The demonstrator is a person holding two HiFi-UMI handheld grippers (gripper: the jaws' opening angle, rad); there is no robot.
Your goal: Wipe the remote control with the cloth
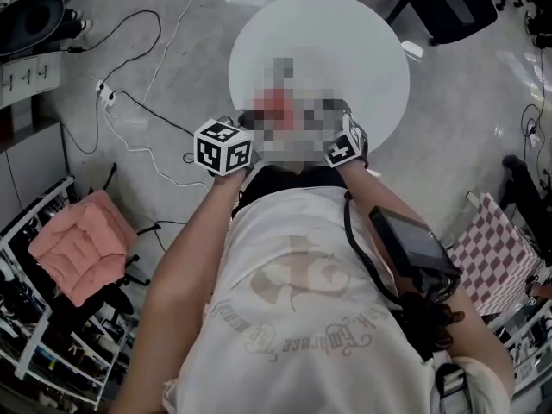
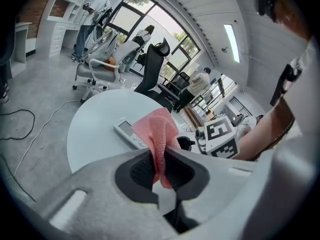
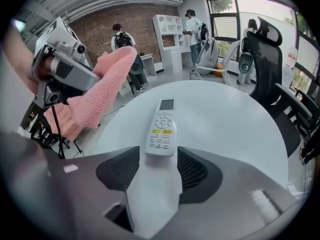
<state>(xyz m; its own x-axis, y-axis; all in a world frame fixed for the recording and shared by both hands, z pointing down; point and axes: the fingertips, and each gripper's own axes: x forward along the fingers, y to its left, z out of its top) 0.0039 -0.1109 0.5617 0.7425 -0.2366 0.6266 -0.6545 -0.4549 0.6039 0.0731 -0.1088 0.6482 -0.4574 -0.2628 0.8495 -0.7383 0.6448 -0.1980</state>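
A white remote control (image 3: pixel 162 129) lies flat on the round white table (image 3: pixel 225 119), buttons up. My right gripper (image 3: pixel 158 158) is open, angled down at the table, and the remote's near end lies between its jaws with a gap on each side. My left gripper (image 2: pixel 162 170) is shut on a pink cloth (image 2: pixel 159 129), which stands up out of the jaws just above the remote (image 2: pixel 129 133). In the right gripper view the cloth (image 3: pixel 100 91) hangs at the left, beside the remote. In the head view a mosaic patch hides both objects; only the marker cubes (image 1: pixel 224 145) show.
A black office chair (image 3: pixel 270 69) stands at the table's far right side, with more chairs (image 2: pixel 100 66) and several people beyond. Cables (image 1: pixel 129 102) trail over the floor on the left. A pink-cushioned chair (image 1: pixel 78 244) and a checkered cloth (image 1: pixel 496 248) flank the person.
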